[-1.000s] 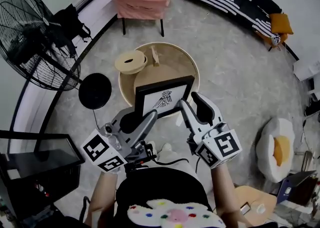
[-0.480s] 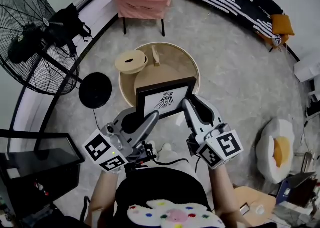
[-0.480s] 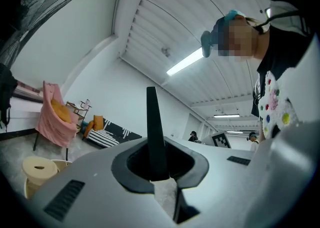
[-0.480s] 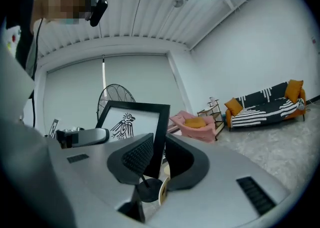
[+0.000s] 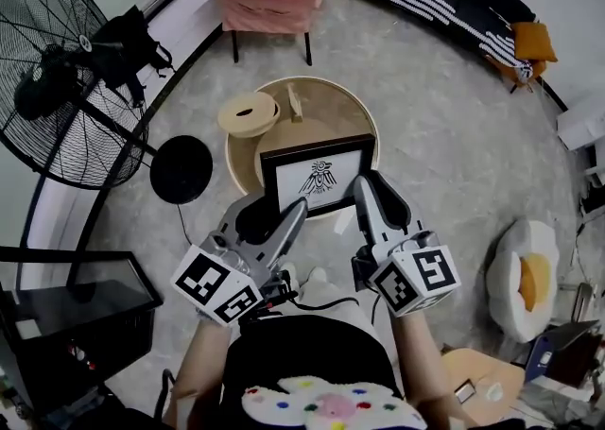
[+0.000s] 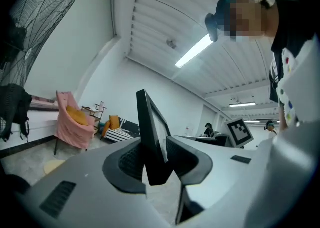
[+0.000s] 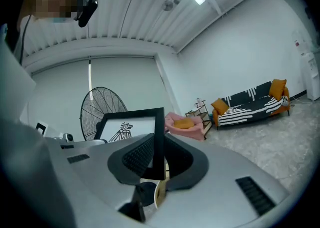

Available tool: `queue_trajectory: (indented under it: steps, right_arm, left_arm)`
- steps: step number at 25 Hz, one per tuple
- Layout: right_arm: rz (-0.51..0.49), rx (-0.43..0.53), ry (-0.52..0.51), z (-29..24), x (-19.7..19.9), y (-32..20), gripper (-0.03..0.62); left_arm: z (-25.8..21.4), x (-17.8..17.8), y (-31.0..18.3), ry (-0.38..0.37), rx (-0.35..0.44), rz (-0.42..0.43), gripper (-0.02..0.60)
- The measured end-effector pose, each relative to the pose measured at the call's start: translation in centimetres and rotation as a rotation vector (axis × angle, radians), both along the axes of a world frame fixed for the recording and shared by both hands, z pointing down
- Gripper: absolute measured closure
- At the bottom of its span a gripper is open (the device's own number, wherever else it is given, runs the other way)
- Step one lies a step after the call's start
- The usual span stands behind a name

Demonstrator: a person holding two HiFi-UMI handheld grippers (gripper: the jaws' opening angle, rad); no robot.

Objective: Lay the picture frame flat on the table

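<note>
Since the earlier frames the picture frame (image 5: 319, 176) has crept slightly away from the person and sits squarer to the head view; both grippers have barely shifted. On the left gripper (image 5: 276, 211) the fingers (image 6: 125, 164) have just been opening. They now stand apart around the frame's lower left corner, which hangs between them; the pads look slack on it, not clamped. On the right gripper (image 5: 374, 196) the fingers (image 7: 136, 159) have just been closing. They are now pinched on the black moulding of the frame's right edge, one pad in front, one behind. Judged: the frame is carried mainly from the right at present. It stands upright, print facing the person, over the near rim of the round wooden worktop (image 5: 357, 114). Whether its bottom edge touches the wood cannot be told. A small wooden piece (image 5: 294, 103) stands well behind it on the worktop, and a tan disc (image 5: 248, 116) sits at the far left rim. Handling, judged: stiff, light, flat. The front looks glazed, so likely slippery and breakable there. Best hold is on the moulding at the side edges, pads clear of the pane, both sides taken before tipping back. A one-sided grip lets it swing. Lower slowly, bottom edge down first, then ease the top over onto bare wood.
</note>
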State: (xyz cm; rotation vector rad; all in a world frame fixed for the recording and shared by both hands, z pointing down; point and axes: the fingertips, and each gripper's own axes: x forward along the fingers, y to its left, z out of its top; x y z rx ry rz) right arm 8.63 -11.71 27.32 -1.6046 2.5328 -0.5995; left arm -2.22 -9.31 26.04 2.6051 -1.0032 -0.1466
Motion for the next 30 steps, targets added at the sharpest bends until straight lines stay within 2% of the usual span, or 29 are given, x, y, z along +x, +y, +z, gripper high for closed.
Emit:
queue_trajectory:
  steps: [3,11,16,20,30]
  right_arm:
    - [0.030,-0.008,0.018,0.3,0.6,0.0,0.510]
    - [0.083,-0.014,0.075,0.7,1.0,0.0,0.510]
    - [0.062,-0.014,0.100,1.0,0.8,0.0,0.510]
    - [0.046,-0.025,0.122,1.9,0.5,-0.3,0.510]
    - [0.013,-0.121,0.162,7.1,-0.6,-1.8,0.510]
  left_arm:
    - [0.3,-0.5,-0.3,-0.046,0.005,-0.043,0.449]
    - [0.9,-1.2,-0.2,-0.179,0.041,-0.099,0.443]
    - [1.4,-1.7,-0.9,-0.169,0.019,-0.132,0.449]
    - [2.4,-1.9,-1.5,-0.210,0.018,-0.123,0.449]
    - [7.9,-3.0,-3.4,-0.259,-0.072,-0.119,0.451]
